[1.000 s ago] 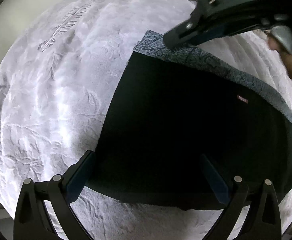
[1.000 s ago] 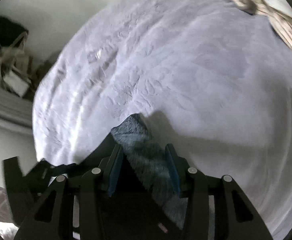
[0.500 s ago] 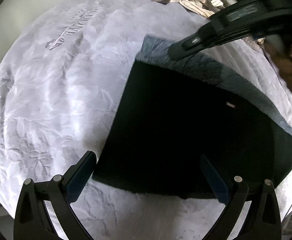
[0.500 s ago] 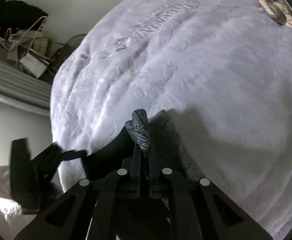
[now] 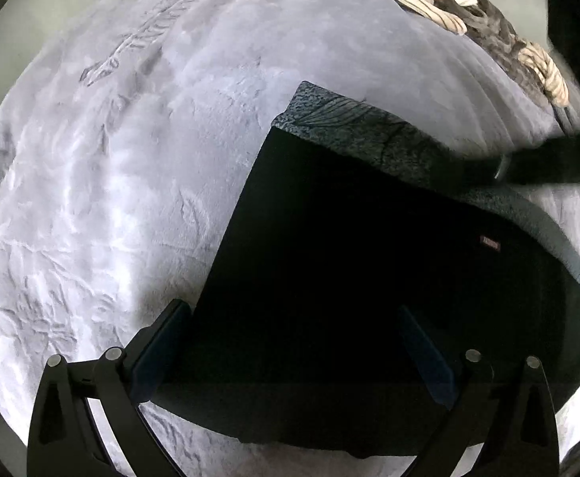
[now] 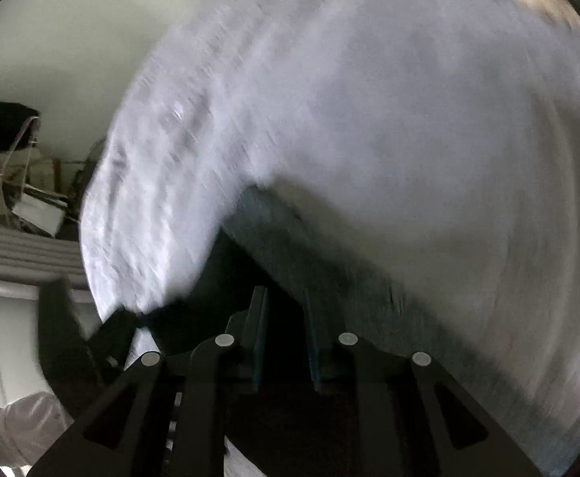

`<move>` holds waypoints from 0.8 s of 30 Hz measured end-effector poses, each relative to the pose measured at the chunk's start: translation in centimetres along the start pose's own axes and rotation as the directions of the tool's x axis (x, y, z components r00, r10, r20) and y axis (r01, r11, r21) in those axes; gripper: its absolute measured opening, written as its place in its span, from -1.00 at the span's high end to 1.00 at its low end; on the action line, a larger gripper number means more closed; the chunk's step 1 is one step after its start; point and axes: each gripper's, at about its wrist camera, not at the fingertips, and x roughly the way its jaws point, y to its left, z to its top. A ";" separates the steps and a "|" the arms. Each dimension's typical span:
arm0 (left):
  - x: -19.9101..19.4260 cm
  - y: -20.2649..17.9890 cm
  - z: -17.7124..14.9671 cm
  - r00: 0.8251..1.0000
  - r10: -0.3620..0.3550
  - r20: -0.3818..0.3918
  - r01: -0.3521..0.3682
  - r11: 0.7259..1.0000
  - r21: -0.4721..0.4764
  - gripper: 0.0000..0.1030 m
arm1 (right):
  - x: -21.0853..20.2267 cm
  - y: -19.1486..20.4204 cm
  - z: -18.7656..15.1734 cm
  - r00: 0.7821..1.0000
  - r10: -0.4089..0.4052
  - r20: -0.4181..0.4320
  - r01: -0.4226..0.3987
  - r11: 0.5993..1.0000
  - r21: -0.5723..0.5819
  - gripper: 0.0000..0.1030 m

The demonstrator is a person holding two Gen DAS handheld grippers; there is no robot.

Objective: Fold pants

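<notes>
Pale grey embossed blanket (image 5: 139, 183) spread wide, filling both views. Dark folded pants (image 5: 349, 262) lying flat on it toward the near right edge, grey patterned layer (image 5: 353, 127) peeking out along the far side, tiny red label (image 5: 490, 243) on the black panel. Heap of striped beige laundry (image 5: 441, 4) up at the far edge. Left gripper (image 5: 290, 348) spread wide over the pants' near left corner, gripping nothing. Right gripper (image 6: 286, 334) blurred, jaws narrow and opening, nothing clearly pinched. White sleeve (image 6: 15, 425) low left.
</notes>
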 end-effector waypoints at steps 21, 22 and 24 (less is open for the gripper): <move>-7.8 -9.1 -0.8 0.990 0.123 0.062 -0.135 0.962 0.237 -1.00 | -13.1 -13.6 -23.7 0.965 -0.160 0.210 0.007 0.811 0.585 -0.04; -8.2 -9.8 -0.7 0.984 0.154 0.085 -0.170 0.956 0.238 -1.00 | -13.9 -14.6 -25.7 0.961 -0.175 0.216 0.004 0.784 0.620 -0.04; -8.8 -10.4 0.0 0.972 0.204 0.119 -0.225 0.953 0.203 -1.00 | -15.6 -17.0 -30.0 0.950 -0.209 0.231 -0.007 0.726 0.687 -0.04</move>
